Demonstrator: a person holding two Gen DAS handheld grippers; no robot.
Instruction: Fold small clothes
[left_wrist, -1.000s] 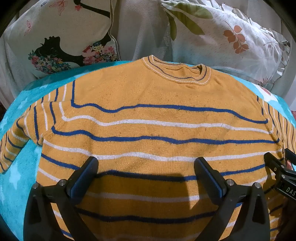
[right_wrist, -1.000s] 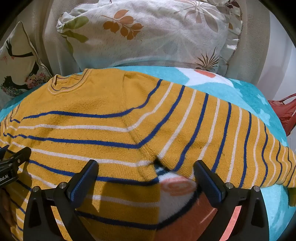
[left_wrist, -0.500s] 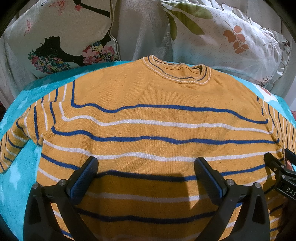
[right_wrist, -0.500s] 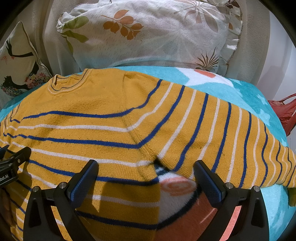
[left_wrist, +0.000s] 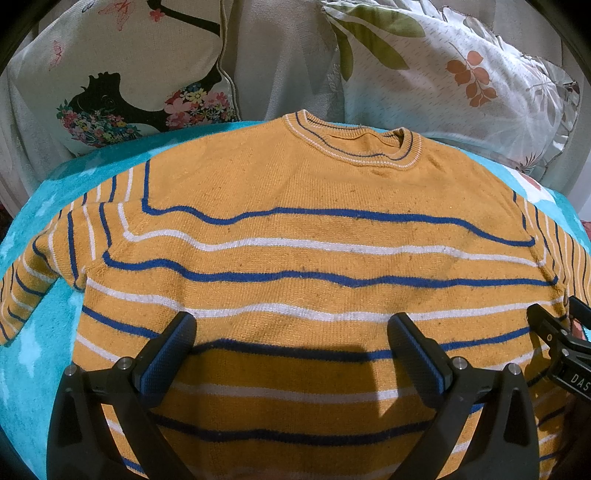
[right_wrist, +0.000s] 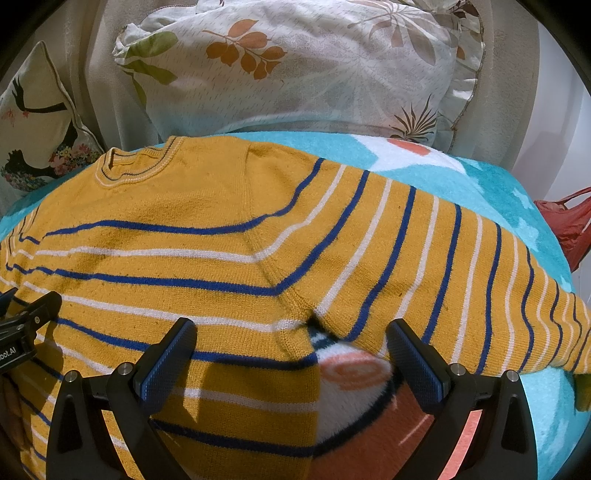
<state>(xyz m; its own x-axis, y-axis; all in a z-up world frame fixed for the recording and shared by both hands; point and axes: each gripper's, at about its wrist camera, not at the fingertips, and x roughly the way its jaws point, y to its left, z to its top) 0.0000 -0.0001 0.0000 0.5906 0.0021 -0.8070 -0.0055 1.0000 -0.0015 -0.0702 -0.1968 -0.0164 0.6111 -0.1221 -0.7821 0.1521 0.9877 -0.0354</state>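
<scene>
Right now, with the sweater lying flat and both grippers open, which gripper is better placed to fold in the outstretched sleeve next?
Right. The right gripper hovers open at the armpit where that sleeve joins the sweater. The left gripper is open over the middle of the body, away from either sleeve.

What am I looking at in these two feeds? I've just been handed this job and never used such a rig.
There is no robot arm here. A person holds a two-finger gripper in each hand, and each gripper carries a wide-angle camera looking forward along its fingers.

The left wrist view shows the left gripper, jaws wide apart, above the body of a yellow striped sweater. The right wrist view shows the right gripper, also open, above the sweater's armpit, where its right sleeve branches off.

The sweater lies flat, sleeves spread, on a turquoise blanket. Two patterned pillows lean behind it. Nothing is held by either gripper; folding has not begun.
</scene>
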